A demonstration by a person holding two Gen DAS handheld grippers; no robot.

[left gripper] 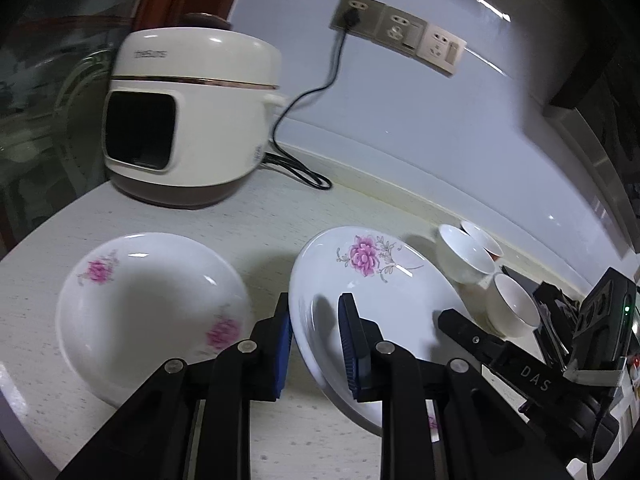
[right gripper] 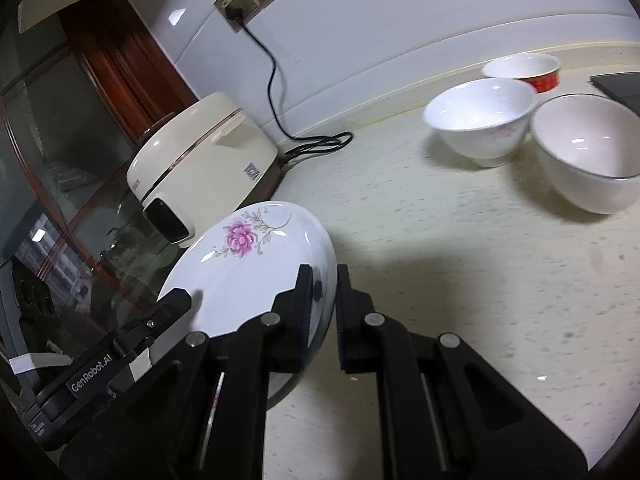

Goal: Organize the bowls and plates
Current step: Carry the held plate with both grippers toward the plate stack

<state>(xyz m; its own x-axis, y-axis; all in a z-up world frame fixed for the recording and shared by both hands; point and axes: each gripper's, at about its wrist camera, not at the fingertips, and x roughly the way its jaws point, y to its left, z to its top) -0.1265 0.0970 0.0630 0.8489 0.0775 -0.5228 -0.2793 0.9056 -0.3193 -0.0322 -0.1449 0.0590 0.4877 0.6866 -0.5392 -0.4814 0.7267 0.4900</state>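
A white plate with a pink flower [left gripper: 380, 280] is held tilted above the counter by both grippers. My left gripper [left gripper: 316, 320] straddles its left rim, jaws close around the edge. My right gripper [right gripper: 324, 284] is shut on the same plate [right gripper: 248, 264] at its right rim. A second flowered plate [left gripper: 148, 304] lies flat on the counter to the left. Three bowls stand to the right: a white one [right gripper: 480, 120], a silver-rimmed one [right gripper: 588, 152] and a red-banded one [right gripper: 524, 70]. The right gripper shows in the left wrist view [left gripper: 468, 324].
A cream rice cooker [left gripper: 188, 116] stands at the back left, its black cord [left gripper: 304, 172] running to wall sockets [left gripper: 396, 32]. A glass cabinet door [right gripper: 60, 184] is at the far left. A dark slab [right gripper: 618, 84] lies at the right counter edge.
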